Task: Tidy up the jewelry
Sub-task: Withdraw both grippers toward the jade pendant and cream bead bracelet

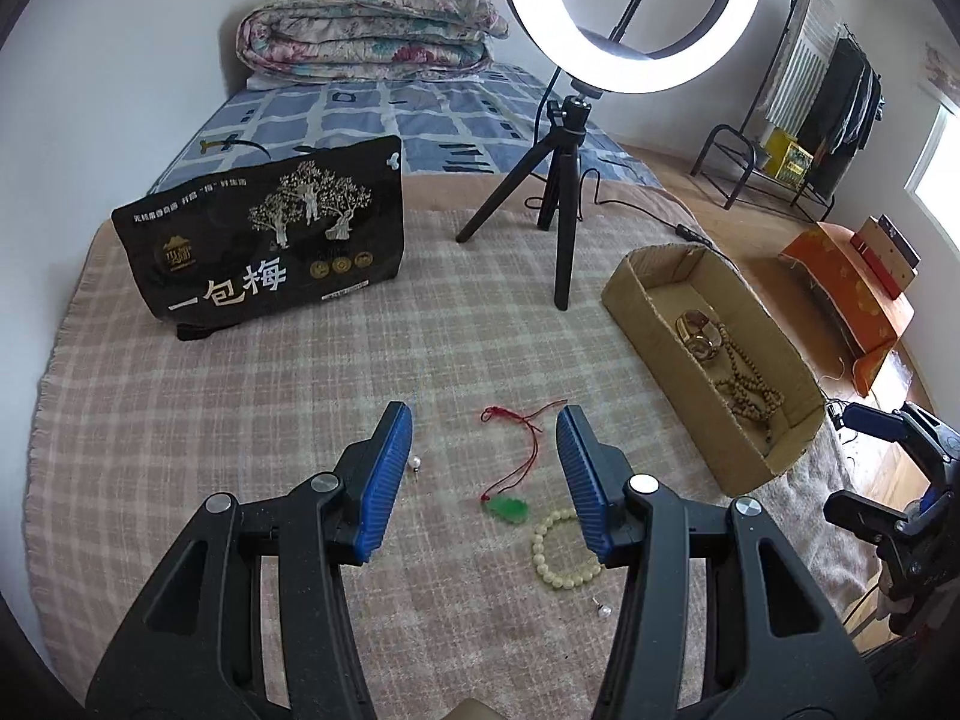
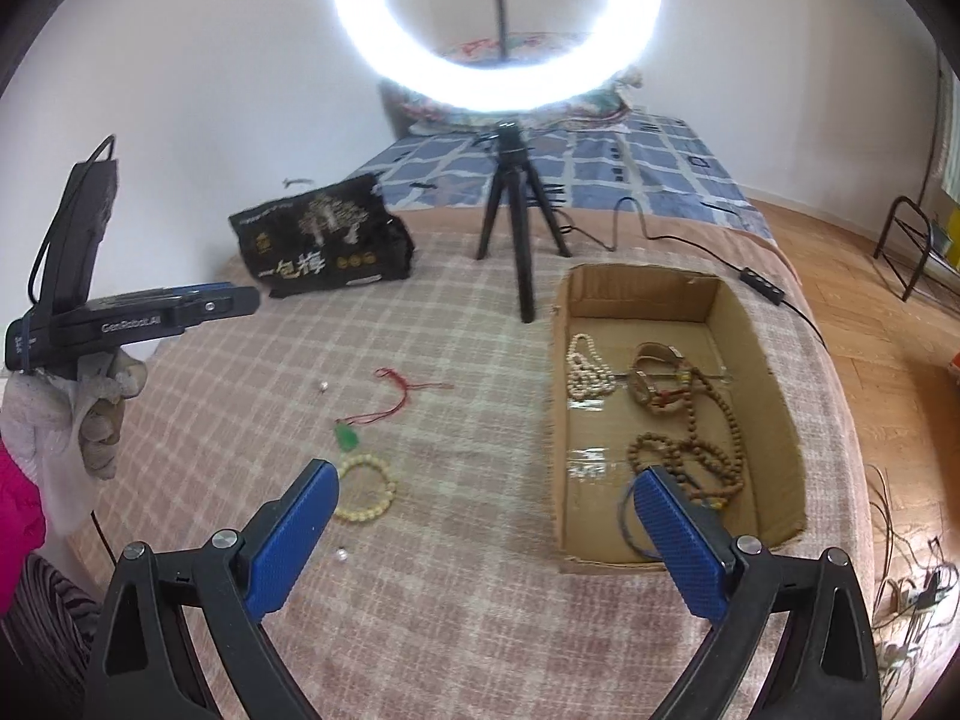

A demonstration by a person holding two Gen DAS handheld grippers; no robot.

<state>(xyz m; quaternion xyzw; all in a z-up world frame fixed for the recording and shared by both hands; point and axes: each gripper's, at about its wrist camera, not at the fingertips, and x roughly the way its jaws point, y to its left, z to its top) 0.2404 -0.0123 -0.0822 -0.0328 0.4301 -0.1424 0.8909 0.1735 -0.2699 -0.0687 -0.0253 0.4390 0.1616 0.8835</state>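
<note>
On the plaid cloth lie a green pendant on a red cord (image 1: 509,509) (image 2: 349,437), a cream bead bracelet (image 1: 561,549) (image 2: 366,492) and two small pearl earrings (image 1: 414,464) (image 1: 602,609). My left gripper (image 1: 485,426) is open and empty, hovering above the pendant; it shows from the side in the right wrist view (image 2: 240,299). A cardboard box (image 1: 636,294) (image 2: 780,420) holds brown bead strings (image 2: 696,456), a watch (image 2: 654,372) and a white bead strand (image 2: 585,369). My right gripper (image 2: 486,480) is open and empty, in front of the box.
A ring light on a black tripod (image 1: 564,204) (image 2: 516,228) stands behind the jewelry, its cable trailing right. A black snack bag (image 1: 264,234) (image 2: 327,243) stands at the back left. A bed with a folded quilt (image 1: 366,30) lies beyond.
</note>
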